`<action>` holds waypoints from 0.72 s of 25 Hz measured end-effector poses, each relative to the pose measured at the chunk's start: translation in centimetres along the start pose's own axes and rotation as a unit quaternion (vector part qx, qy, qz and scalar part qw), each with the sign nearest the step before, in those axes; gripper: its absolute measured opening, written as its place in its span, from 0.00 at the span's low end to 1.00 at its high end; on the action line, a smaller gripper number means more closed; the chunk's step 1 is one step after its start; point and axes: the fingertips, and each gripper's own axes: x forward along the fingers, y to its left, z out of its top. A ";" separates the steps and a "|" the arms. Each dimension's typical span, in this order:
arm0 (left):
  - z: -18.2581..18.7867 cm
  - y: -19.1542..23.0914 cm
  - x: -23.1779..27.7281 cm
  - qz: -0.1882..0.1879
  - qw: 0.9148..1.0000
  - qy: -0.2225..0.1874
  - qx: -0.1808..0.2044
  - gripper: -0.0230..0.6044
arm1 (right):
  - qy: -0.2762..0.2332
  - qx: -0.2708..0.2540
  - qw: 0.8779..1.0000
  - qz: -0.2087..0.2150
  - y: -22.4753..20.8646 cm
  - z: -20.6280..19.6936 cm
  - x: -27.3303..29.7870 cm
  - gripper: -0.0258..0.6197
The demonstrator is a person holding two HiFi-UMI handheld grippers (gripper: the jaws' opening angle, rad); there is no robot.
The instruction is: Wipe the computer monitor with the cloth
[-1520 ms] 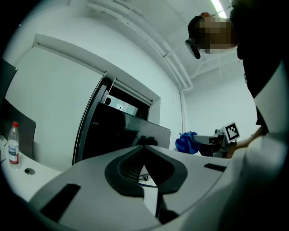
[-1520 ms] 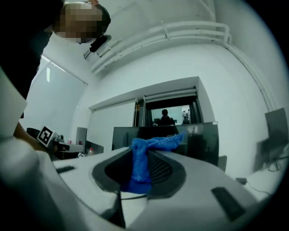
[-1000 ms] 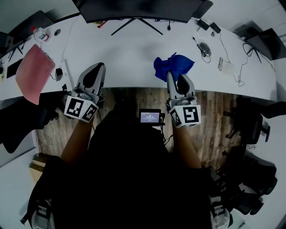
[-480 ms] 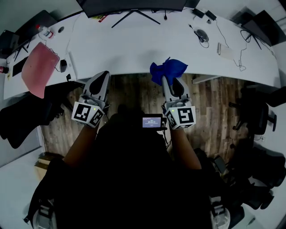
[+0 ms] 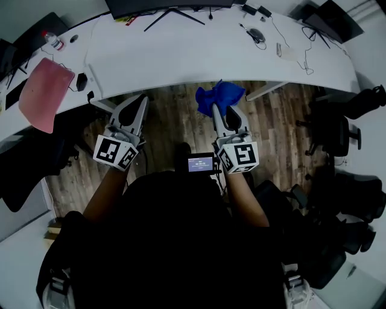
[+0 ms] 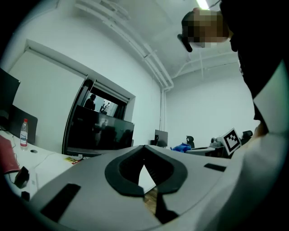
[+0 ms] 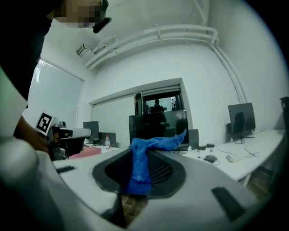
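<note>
Cloth point(image 5: 220, 96), blue and bunched, is hanging from the right gripper point(image 5: 221, 112), whose jaws are clamping a fold of it while a loose tail is trailing toward 1 o'clock. At 9 o'clock of it, the left gripper point(image 5: 140, 100) is idling, jaws drawn together on nothing. Both are hovering over the wooden floor point(image 5: 175, 121), short of the near edge of the white worktop point(image 5: 181, 54). At the far side of that worktop the monitor point(image 5: 169, 5) is sitting at about 11 o'clock from the cloth and well apart from it. Its long axis is running 9 to 3 o'clock, and its dark screen is facing 6 o'clock, toward the person. Neither of the 2 grippers is looking clearly nearer. I reckon the right one is going to have to carry the cloth forward across the worktop before any wiping.
</note>
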 end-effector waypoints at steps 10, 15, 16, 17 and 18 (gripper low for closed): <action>0.0 1.2 -14.6 -0.018 1.000 -0.004 -0.021 0.03 | 0.000 -0.007 1.000 -0.027 12.9 -0.7 -5.7 0.18; -0.8 0.2 -19.2 -0.025 0.999 0.003 -0.039 0.03 | 0.022 0.009 0.999 -0.031 16.6 -2.3 -9.1 0.18; -1.0 -0.1 -19.8 -0.027 0.999 0.004 -0.041 0.03 | 0.026 0.013 0.999 -0.033 17.1 -2.6 -9.8 0.18; -1.3 -0.5 -20.3 -0.028 0.999 0.005 -0.042 0.03 | 0.029 0.013 0.999 -0.034 17.5 -2.7 -10.4 0.18; -1.6 -0.9 -20.7 -0.028 0.999 0.007 -0.042 0.03 | 0.031 0.012 0.999 -0.035 17.8 -2.8 -11.0 0.18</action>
